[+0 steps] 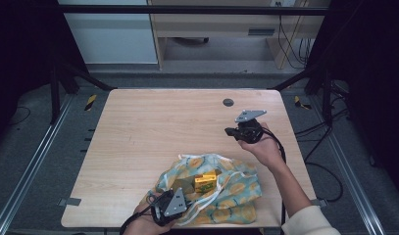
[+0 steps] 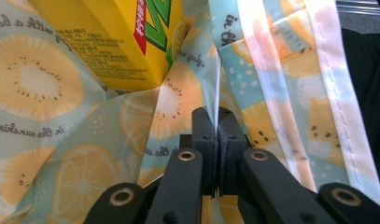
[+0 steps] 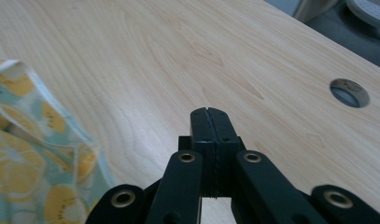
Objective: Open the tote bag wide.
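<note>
A cloth bag point(image 1: 236, 192) printed with yellow citrus slices lies crumpled at the table's near edge. A yellow drink carton point(image 1: 205, 182) sits in its open mouth. In the left gripper view the carton point(image 2: 117, 42) stands just beyond the jaws, on the bag's cloth point(image 2: 47, 154). My left gripper point(image 1: 176, 197) point(image 2: 218, 116) is shut on a fold of the bag's edge at the bag's near left side. My right gripper point(image 1: 229, 131) point(image 3: 210, 113) is shut with nothing in it. It hovers over bare wood beyond the bag, to the right.
The wooden table point(image 1: 153, 127) has a round cable hole point(image 1: 228, 102) point(image 3: 349, 92) near its far edge. A corner of the bag point(image 3: 33, 140) lies to the left of my right gripper. Black frame posts and cables stand around the table.
</note>
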{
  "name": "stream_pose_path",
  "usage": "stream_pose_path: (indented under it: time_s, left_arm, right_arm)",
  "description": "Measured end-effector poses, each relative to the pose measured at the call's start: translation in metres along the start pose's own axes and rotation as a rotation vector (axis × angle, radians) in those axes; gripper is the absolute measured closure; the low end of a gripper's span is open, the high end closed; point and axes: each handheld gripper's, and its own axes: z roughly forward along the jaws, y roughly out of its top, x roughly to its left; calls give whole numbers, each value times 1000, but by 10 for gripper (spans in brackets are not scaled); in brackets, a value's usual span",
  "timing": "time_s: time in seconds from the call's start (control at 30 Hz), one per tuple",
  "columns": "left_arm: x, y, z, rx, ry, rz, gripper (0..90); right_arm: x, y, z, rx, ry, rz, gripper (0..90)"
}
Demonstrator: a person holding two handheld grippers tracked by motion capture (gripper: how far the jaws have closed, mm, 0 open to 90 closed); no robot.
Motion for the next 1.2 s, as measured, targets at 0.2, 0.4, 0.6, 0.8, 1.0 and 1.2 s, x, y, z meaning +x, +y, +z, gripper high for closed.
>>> stream_pose_path:
  time_s: [0.2, 0.4, 0.6, 0.8, 1.0, 1.2]
  left_arm:
    - [0, 0, 0, -1, 3, 1, 887]
    - [0, 0, 0, -7, 11, -7, 889]
    - [0, 1, 1, -6, 9, -6, 893]
    - [1, 2, 0, -7, 17, -10, 894]
    - [0, 2, -1, -13, 22, -11, 895]
    - [0, 3, -1, -22, 25, -15, 896]
  right_arm:
    - [15, 1, -16, -37, 58, -20, 828]
    - [32, 5, -33, -75, 134, -40, 675]
    - [65, 8, -55, -100, 215, -99, 446]
    - [89, 8, -60, -78, 242, -149, 329]
    - [98, 1, -50, 1, 256, -181, 327]
    - [94, -5, -51, 9, 266, -194, 552]
